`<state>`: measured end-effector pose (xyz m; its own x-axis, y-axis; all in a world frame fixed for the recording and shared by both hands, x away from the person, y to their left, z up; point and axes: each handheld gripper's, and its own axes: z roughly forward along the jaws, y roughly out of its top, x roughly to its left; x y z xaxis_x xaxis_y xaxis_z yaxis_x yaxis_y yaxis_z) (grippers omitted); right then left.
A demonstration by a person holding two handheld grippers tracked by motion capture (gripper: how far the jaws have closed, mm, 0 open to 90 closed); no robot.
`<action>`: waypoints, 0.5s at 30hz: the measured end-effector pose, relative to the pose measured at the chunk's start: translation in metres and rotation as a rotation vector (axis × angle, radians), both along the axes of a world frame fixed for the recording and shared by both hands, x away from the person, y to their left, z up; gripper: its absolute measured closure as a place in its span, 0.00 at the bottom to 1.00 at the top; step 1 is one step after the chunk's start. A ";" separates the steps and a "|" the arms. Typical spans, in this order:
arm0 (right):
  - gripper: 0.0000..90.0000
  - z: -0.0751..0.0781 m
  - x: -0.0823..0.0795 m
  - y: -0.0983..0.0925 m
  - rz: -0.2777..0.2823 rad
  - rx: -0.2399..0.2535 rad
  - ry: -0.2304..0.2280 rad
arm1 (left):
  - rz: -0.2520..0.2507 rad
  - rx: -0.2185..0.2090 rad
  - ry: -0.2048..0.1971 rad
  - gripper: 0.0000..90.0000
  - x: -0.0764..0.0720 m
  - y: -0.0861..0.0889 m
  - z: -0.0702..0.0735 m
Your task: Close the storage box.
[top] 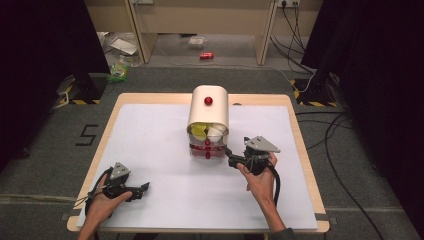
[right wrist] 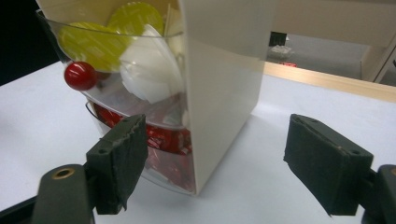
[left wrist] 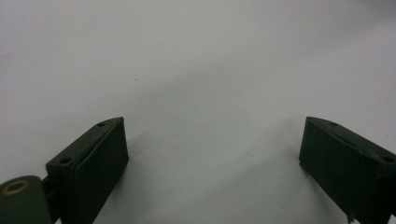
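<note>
A cream rounded cabinet [top: 208, 107] with a red knob [top: 208, 101] on top stands mid-table. Its clear upper drawer [top: 208, 131] holds yellow and white pieces; the lower drawers [top: 206, 150] hold red packets. My right gripper [top: 231, 156] is open at the cabinet's front right corner. In the right gripper view the cabinet [right wrist: 224, 70] has that corner between the jaws of the right gripper [right wrist: 215, 140], apart from both pads, with a drawer's red knob [right wrist: 80, 75] up left. My left gripper [top: 144, 189] rests open and empty near the front left; the left gripper [left wrist: 212, 140] faces bare white surface.
The white table top [top: 150, 150] has a wooden border and free room on both sides of the cabinet. On the floor behind lie a red can [top: 206, 55], litter [top: 120, 70] and cables [top: 300, 35]. Black stand bases [top: 85, 87] flank the far corners.
</note>
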<state>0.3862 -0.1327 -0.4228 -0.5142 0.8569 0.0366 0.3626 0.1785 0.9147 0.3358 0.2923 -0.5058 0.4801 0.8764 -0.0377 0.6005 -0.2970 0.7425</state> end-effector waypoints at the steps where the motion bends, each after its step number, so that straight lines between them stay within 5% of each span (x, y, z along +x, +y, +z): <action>1: 0.23 0.000 -0.001 -0.002 -0.002 0.001 0.005 | 0.000 0.000 0.000 0.08 0.000 0.000 0.000; 15: 0.22 -0.006 -0.007 -0.013 -0.014 -0.005 0.020 | 0.000 -0.001 0.000 0.08 0.000 0.000 0.000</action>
